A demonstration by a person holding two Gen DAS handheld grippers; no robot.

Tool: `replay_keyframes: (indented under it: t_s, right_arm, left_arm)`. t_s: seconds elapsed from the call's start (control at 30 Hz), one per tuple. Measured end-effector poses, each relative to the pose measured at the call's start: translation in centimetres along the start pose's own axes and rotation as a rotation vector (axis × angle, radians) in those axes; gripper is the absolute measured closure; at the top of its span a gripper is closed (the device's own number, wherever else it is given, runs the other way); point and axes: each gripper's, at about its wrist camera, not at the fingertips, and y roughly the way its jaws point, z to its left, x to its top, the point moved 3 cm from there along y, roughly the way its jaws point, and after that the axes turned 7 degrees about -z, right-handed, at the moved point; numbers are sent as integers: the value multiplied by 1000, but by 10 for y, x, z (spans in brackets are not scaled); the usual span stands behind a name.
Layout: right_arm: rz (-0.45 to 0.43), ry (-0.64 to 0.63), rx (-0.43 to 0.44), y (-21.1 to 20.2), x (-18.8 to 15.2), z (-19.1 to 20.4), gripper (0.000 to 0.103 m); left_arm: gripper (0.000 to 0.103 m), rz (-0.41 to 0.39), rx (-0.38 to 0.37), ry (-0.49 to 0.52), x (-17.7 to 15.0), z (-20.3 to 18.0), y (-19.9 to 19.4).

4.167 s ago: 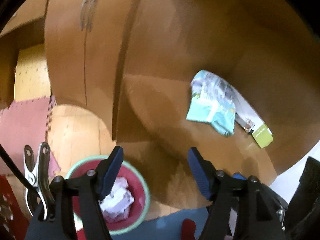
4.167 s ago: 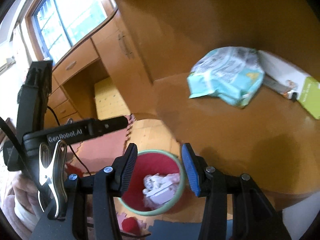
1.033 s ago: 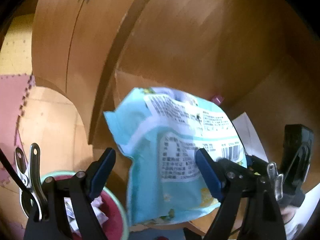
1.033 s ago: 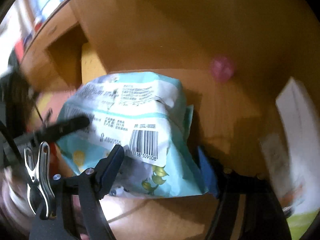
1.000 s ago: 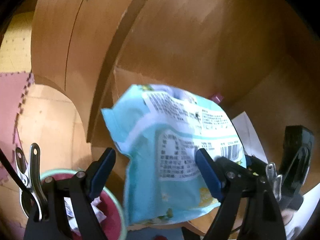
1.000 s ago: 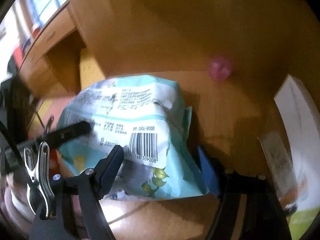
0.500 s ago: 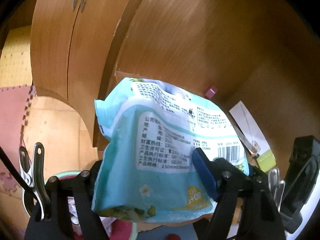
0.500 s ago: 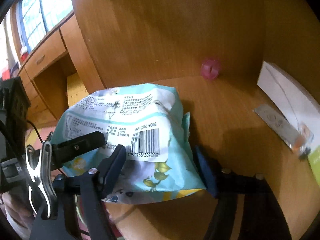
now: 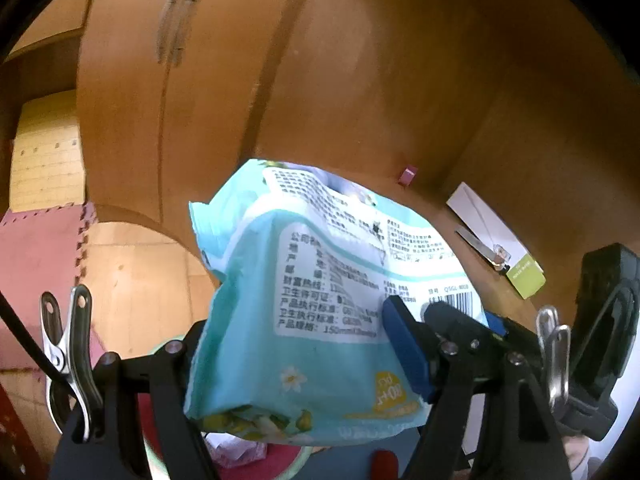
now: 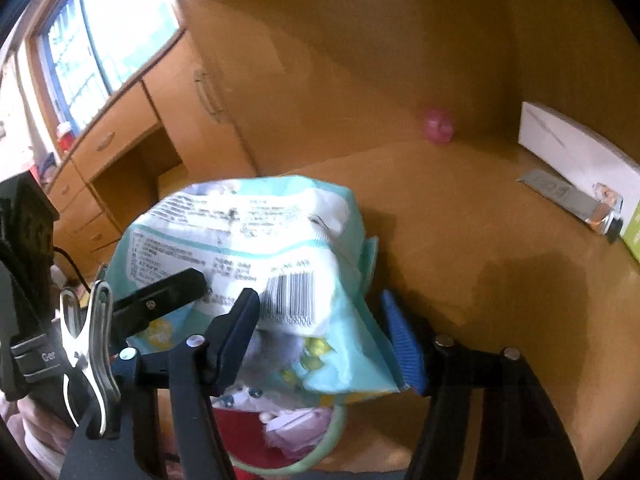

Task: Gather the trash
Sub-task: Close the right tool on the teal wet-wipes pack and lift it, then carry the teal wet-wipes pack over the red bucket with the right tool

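The right gripper [image 10: 320, 336] is clenched on the blue packet [image 10: 256, 248], above the red bin [image 10: 280, 444] by the bench [image 10: 500, 260]. The left gripper [image 9: 296, 360] is spread wide. Next: let go.

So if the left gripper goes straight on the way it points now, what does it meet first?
Probably the wipes pack, which lies between the left gripper's fingers and fills the line ahead. Behind it stands the wooden wall; depth is unclear.
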Motion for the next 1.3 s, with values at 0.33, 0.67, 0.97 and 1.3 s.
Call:
replay_keyframes:
  t_s: [0.33,0.67,0.97,1.3]
  right_arm:
    - [17,-41,84,-2,-30,55,43]
    - [98,-48,111,32,-68,79,43]
    - [211,18,20,76,-99,54,43]
    - [260,100,-22,111,-115,35,49]
  left_arm:
    - [26,-2,62,-59,-31,49,-55]
    - [26,56,112,-92,-63,90,-52]
    - [26,184,120,-75,-92,94,-1]
    - [27,292,202,-58,-114,102,42]
